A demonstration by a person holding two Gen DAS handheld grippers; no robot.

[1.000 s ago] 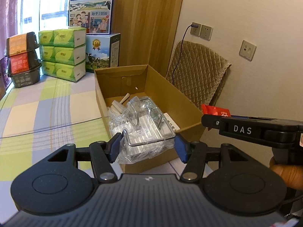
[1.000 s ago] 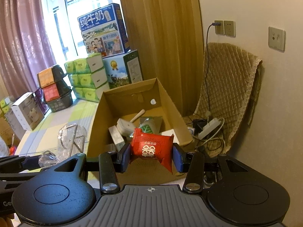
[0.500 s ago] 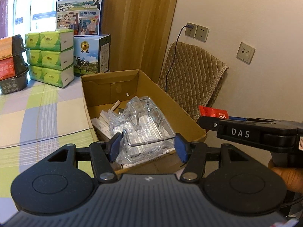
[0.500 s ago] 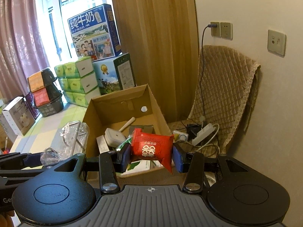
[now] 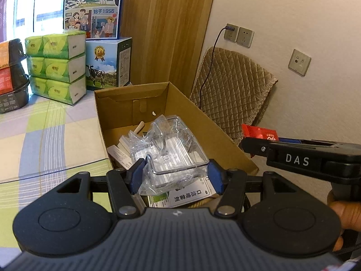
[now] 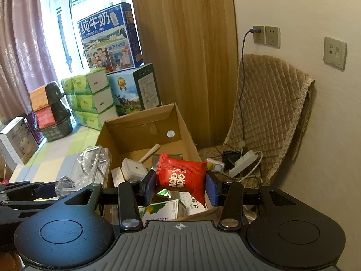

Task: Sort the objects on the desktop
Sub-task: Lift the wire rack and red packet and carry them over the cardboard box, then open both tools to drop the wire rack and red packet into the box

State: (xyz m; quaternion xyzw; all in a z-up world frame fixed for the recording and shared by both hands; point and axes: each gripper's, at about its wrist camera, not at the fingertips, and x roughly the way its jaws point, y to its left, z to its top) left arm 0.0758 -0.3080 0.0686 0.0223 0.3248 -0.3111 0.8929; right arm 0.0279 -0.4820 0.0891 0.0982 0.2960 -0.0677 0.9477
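While both tongs are hanging level over the cardboard box (image 5: 203, 122), the left gripper (image 5: 176, 175) is pinching a clear plastic-wrapped tray (image 5: 171, 149) between its blue pads, above the box's near end. At three o'clock, the right gripper (image 6: 180, 186) is squeezing a red packet (image 6: 180, 175), tilted, over the box's right wall. A person's fingers (image 5: 345, 212) are gripping its handle.

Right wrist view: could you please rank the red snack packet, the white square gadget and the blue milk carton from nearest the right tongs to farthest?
1. Red snack packet, gripped between the tongs.
2. White square gadget, left, inside the box.
3. Blue milk carton, far back by the window.
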